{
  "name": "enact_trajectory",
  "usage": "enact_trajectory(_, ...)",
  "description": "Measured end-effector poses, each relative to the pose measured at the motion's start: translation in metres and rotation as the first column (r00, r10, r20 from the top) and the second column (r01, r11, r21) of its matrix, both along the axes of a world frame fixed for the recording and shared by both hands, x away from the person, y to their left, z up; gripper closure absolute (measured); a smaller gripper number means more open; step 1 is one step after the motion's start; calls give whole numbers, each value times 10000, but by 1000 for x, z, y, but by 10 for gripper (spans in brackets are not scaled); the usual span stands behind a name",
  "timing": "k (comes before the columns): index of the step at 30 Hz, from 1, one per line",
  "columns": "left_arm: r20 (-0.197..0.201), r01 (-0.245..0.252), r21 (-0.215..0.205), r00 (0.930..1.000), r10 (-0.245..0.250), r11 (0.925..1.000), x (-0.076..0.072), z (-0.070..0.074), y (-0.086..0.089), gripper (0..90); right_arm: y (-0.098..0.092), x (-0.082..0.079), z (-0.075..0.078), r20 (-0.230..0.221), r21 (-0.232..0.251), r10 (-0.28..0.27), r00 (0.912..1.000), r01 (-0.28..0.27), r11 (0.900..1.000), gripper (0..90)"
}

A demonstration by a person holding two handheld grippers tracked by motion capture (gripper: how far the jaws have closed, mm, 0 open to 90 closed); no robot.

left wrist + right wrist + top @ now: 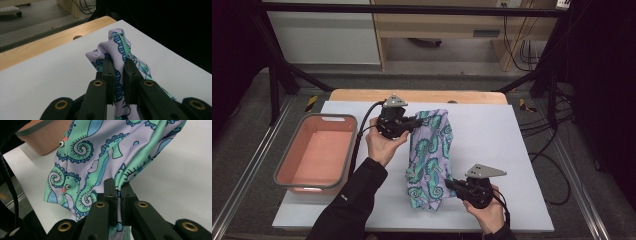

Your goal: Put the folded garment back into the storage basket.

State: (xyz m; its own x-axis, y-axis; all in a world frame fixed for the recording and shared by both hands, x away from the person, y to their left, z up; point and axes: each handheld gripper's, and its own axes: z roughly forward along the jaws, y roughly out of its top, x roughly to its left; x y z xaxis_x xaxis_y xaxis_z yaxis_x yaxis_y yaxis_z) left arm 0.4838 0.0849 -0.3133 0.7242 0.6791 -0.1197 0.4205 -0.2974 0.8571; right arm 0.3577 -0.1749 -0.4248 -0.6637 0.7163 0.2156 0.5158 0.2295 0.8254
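Note:
A lilac cloth printed with green and blue seahorses hangs stretched between my two grippers above the white table. My left gripper is shut on the cloth's far end; in the left gripper view the cloth bunches up between the jaws of that gripper. My right gripper is shut on the near end. In the right gripper view a fold of the cloth is pinched in its jaws and spreads away to the left.
A pink tub with a grey rim stands on the table's left side, also seen in the right gripper view. A wooden strip runs along the far edge of the table. Cables trail down the right.

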Motion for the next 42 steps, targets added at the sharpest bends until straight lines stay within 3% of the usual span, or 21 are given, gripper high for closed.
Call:
enact_trajectory(17,260,-162,13,9995,161,9999,-3,32,30,811,28,4,24,637,301,485,9968,-505,9983,869)
enact_trajectory(29,448,-142,479,9989,120,9988,-4,47,55,812,56,4,29,1043,574,690,9921,-753,9955,869)
enact_trajectory(42,481,-303,679,9985,271,9972,-4,67,89,811,91,3,38,1489,947,1021,9836,-1170,9886,869)
